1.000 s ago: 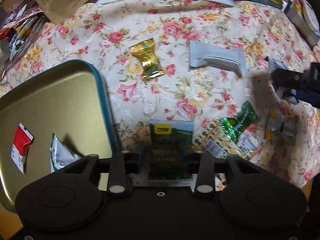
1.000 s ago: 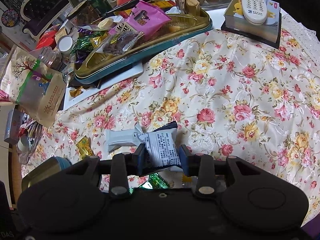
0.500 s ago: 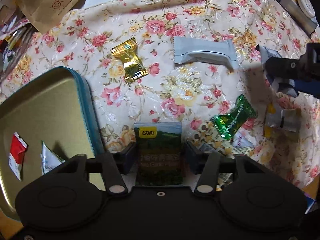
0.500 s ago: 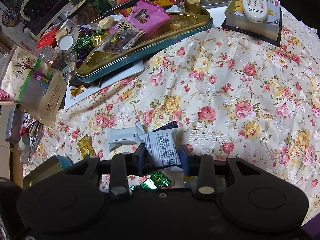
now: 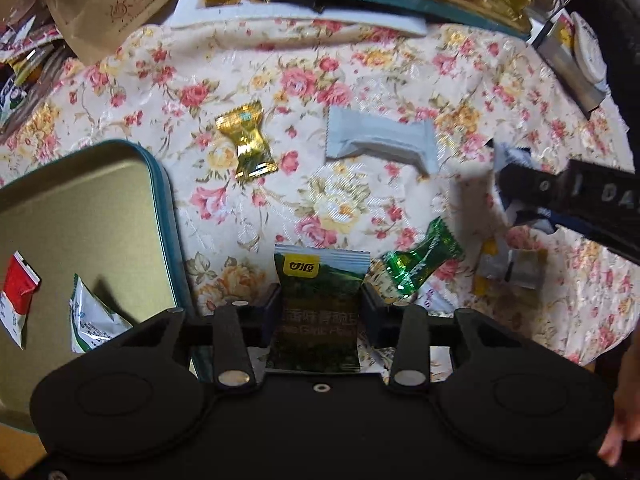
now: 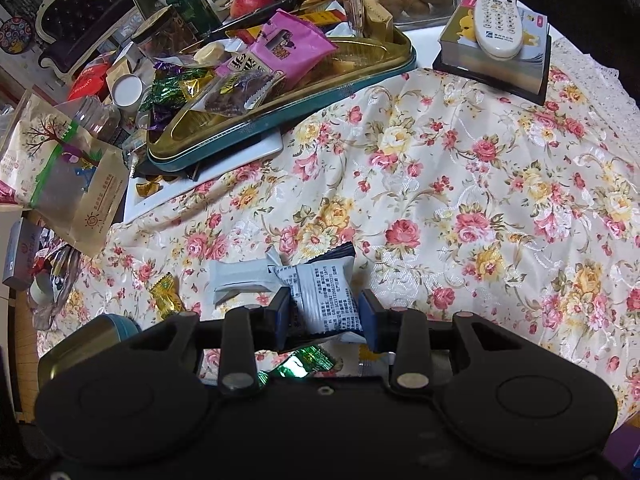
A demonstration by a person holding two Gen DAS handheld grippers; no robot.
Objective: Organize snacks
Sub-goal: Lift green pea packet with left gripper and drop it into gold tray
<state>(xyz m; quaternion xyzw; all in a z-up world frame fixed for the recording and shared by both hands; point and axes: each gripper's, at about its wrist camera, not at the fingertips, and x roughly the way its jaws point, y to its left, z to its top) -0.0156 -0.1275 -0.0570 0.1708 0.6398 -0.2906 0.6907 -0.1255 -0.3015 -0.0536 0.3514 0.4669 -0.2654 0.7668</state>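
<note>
Tin (image 5: 158, 184) at left of surface (image 5: 360, 80), two packets (image 5: 16, 292) inside. Candy (image 5: 246, 142) right of tin, bar (image 5: 380, 142) right of candy. Pea packet (image 5: 320, 300) between left tool (image 5: 320, 304) jaws, closing. Twist candy (image 5: 420, 260) just right. Right tool (image 6: 324, 312) holds printed packet (image 6: 324, 292) above surface, before bar. Full tray (image 6: 280, 120) behind; remote (image 6: 496, 16) on box (image 6: 500, 68), far right.

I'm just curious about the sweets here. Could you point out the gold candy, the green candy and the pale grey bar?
gold candy (image 5: 247, 142), left wrist view, middle of its wrapper.
green candy (image 5: 420, 262), left wrist view, centre of the shiny wrapper.
pale grey bar (image 5: 380, 144), left wrist view, middle of the packet.
</note>
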